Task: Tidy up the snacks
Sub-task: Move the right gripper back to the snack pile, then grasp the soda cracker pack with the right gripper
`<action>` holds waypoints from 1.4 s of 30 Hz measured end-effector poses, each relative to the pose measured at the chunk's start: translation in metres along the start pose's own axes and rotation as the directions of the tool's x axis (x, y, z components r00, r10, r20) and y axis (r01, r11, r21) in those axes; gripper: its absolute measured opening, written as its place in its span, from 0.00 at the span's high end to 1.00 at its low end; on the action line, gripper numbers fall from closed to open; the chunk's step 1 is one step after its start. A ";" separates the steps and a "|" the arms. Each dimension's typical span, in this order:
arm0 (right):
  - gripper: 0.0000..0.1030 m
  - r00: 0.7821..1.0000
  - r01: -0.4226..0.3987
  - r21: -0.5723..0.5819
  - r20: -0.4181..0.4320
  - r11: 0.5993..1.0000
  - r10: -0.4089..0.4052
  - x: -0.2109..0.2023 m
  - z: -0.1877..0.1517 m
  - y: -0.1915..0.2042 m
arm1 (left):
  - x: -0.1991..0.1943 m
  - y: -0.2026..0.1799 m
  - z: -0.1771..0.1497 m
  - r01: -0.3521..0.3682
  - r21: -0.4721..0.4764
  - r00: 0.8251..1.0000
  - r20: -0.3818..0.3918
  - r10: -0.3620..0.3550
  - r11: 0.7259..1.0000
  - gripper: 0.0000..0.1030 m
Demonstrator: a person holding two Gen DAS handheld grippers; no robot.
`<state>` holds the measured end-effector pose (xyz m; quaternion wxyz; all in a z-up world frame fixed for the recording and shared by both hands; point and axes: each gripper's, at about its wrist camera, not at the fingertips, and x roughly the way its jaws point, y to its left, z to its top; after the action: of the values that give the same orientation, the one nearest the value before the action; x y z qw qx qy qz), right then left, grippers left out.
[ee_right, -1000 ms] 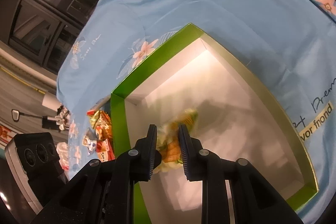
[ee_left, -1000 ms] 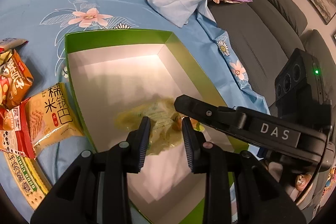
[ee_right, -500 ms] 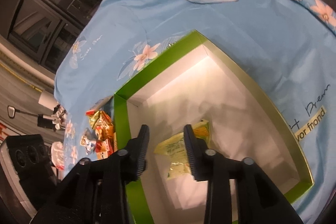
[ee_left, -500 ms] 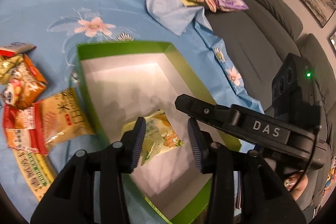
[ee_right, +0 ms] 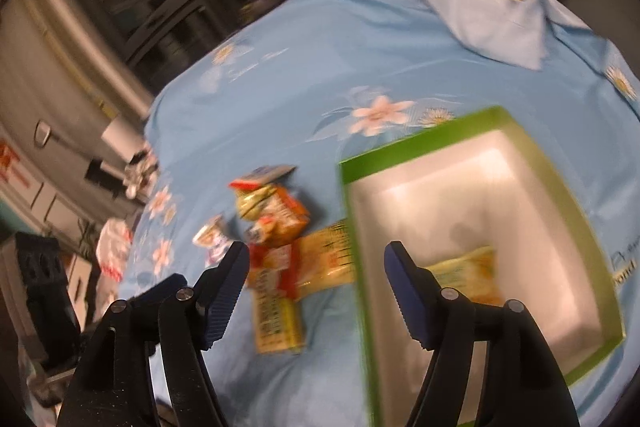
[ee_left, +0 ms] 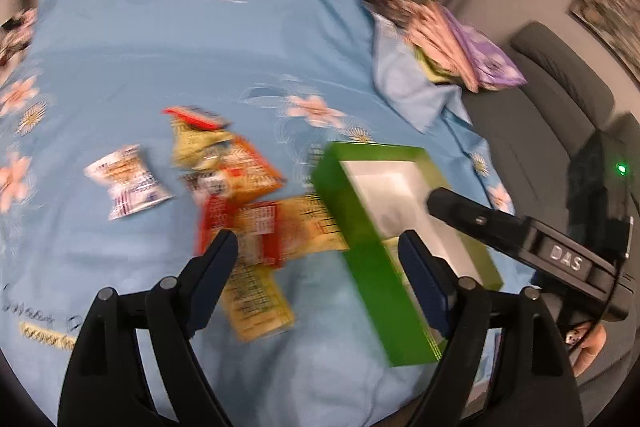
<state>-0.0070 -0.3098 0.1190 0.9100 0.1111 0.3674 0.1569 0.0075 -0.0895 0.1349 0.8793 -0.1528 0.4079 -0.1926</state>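
Cloth [ee_left: 192,59]: a light blue sheet printed with flowers is spread under everything, seen ahead of and below both tools.
Sofa [ee_left: 560,131]: a grey seat is seen to the far right of the left tool, beyond the cloth's edge.
Box [ee_right: 516,143]: a green box with a white inside lies on the cloth, open at the top; it is seen right of the midline of the right tool and behind that tool's right finger. In the left view its near green wall [ee_left: 384,291] is seen just behind the right finger.
Folded fabric [ee_left: 460,47]: a pink and purple pile is seen far ahead and to the right of the left tool, at the cloth's edge.
Left gripper [ee_left: 316,263]: the jaws are spread wide and nothing is held between them; it hangs over the cloth.
Right gripper [ee_right: 316,267]: the jaws are spread wide and nothing is held; its body crosses the right of the left view.
Snack pile [ee_left: 244,203]: orange, red and yellow packets are heaped on the cloth just left of the box, ahead of the left tool's left finger.
Packet in box [ee_right: 468,275]: a yellow-green packet lies on the white floor, partly hidden by the right tool's right finger.
White packet [ee_left: 128,183]: it lies apart, left of the pile.
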 end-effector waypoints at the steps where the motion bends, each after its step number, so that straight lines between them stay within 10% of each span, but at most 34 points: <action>1: 0.31 1.000 -0.008 -0.027 -0.010 1.000 0.008 0.004 -0.001 0.010 | -0.004 0.010 -0.002 -0.013 -0.022 1.000 0.002 0.013 1.000 0.20; 14: 0.31 0.961 -0.144 -0.107 -0.252 0.984 0.114 0.088 -0.034 0.069 | 0.018 0.077 -0.039 -0.068 -0.171 0.994 -0.092 0.053 0.983 0.27; 19: 0.52 0.940 -0.111 -0.070 -0.332 0.991 0.082 0.119 -0.044 0.061 | 0.042 0.079 -0.046 -0.065 -0.168 0.987 -0.154 0.039 0.984 0.42; 42: 0.52 0.896 -0.090 -0.020 -0.438 0.996 0.073 0.158 -0.058 0.039 | 0.066 0.078 -0.056 -0.021 -0.165 0.977 -0.212 -0.014 0.986 0.64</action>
<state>0.0520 -0.2108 -0.0102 0.7991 0.0704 0.5538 0.2231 0.0197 -0.0580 0.0231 0.8153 -0.2033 0.5143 -0.1715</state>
